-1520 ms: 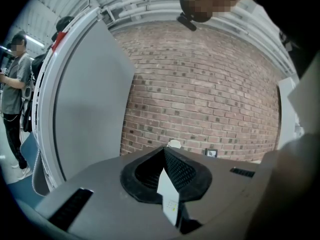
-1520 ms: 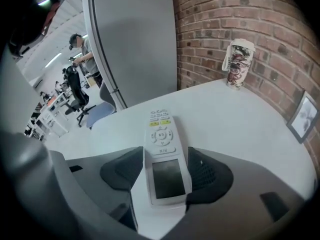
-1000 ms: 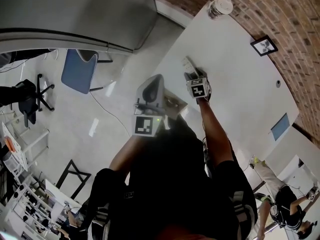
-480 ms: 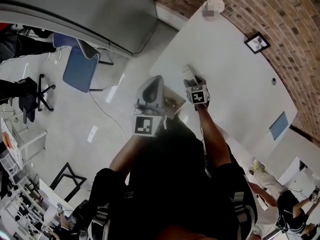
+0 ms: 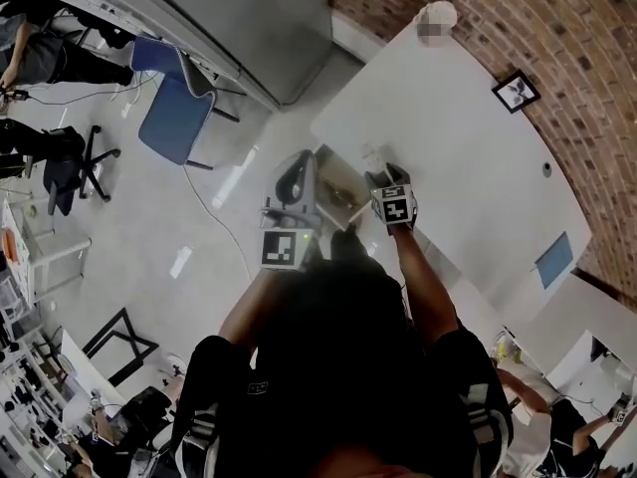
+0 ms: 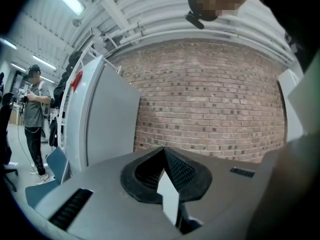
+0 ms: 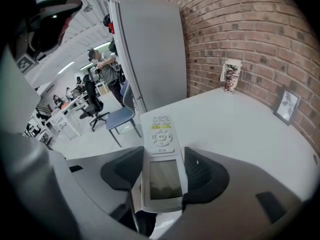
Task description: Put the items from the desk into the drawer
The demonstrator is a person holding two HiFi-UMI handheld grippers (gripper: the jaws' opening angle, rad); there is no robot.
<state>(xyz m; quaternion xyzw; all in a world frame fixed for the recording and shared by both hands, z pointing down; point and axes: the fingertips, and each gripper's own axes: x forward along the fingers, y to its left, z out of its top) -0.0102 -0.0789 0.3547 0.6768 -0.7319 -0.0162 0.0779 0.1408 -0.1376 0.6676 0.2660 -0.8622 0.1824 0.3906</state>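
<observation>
Right hand-held gripper (image 7: 163, 163) clamps the remote (image 7: 161, 133), now drawn nearer the bench's (image 5: 468, 137) 7 o'clock edge. Left hand-held gripper (image 6: 163, 156), jaws together, sits at its 9 o'clock.

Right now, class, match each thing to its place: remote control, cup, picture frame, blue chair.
Things:
1 remote control
2 cup
3 picture frame
4 blue chair

Places:
A on the floor
B at the far corner of the table
C held in the right gripper
D on the table, partway along the brick wall

Pairs: 1-C, 2-B, 3-D, 4-A
</observation>
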